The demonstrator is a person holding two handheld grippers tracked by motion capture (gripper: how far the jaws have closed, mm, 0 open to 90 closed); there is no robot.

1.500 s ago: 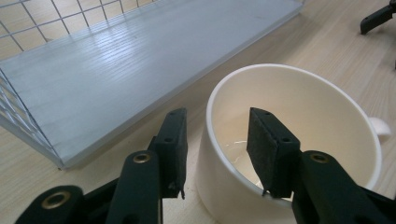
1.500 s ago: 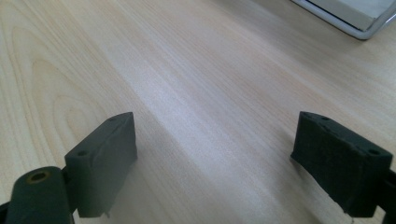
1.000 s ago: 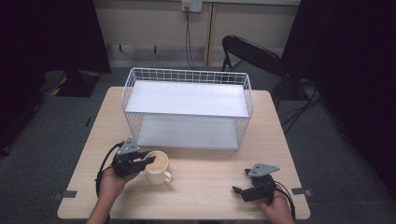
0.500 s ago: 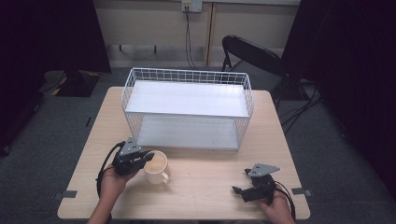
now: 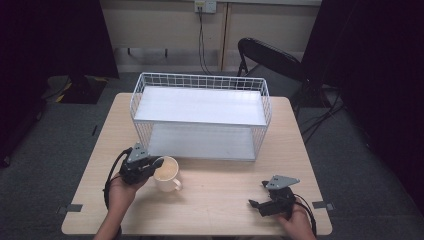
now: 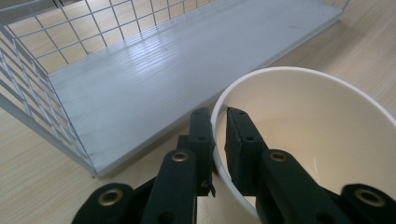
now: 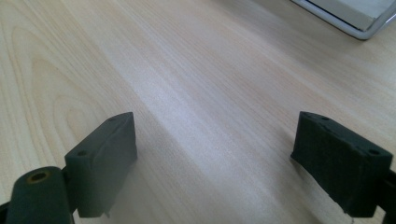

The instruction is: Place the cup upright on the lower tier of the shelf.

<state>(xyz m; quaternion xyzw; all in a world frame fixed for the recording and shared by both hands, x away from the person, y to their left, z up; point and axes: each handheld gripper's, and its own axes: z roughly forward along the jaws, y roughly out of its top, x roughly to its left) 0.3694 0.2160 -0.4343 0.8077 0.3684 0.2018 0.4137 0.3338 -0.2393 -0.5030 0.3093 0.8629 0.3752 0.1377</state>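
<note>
The cream mug [image 5: 166,173] is standing on the wooden table [image 5: 220,200], just in front of the white wire rack [image 5: 200,116], and its rim is being pinched by the left gripper [image 6: 219,122], whose jaws have just been closing onto the wall. With so thin a hold, the mug is likely being risked to tilting or slipping when lifted. The right gripper [image 7: 215,140] is being held wide apart over bare wood.

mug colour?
Cream-white mug, inside and out; clearest in the left gripper view, where the left gripper pinches its rim.
</note>
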